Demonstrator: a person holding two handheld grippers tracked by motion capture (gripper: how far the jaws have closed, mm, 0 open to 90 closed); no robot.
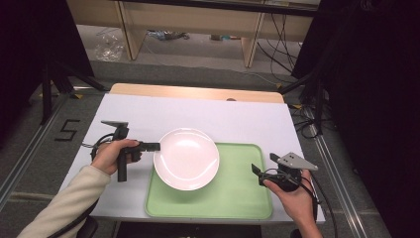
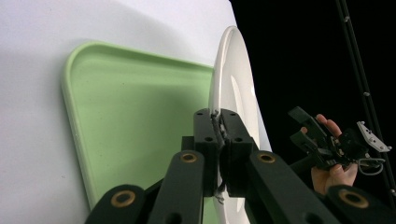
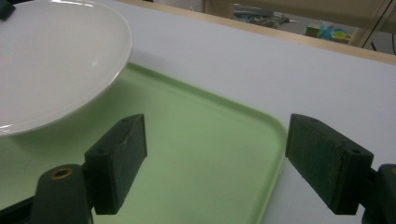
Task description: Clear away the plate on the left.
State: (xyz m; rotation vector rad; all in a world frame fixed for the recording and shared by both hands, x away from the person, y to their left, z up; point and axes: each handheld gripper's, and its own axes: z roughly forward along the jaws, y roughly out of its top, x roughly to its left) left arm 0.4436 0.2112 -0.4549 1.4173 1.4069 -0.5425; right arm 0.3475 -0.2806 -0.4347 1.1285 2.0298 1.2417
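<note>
A white plate [image 1: 186,157] hangs over the left part of the green tray [image 1: 237,193]. My left gripper [image 1: 156,146] is shut on the plate's left rim and holds it up. In the left gripper view the plate [image 2: 233,88] stands edge-on between the jaws of that gripper [image 2: 218,135], with the tray [image 2: 140,112] behind it. My right gripper [image 1: 258,171] stands open at the tray's right edge. In the right gripper view its jaws are wide apart, nothing between them, over the tray [image 3: 196,149], and the plate [image 3: 51,60] is at the upper left.
The table [image 1: 198,111] has a white top with a wooden strip along the far edge. Black stands and cables sit on the floor to both sides. A wooden bench stands beyond the table.
</note>
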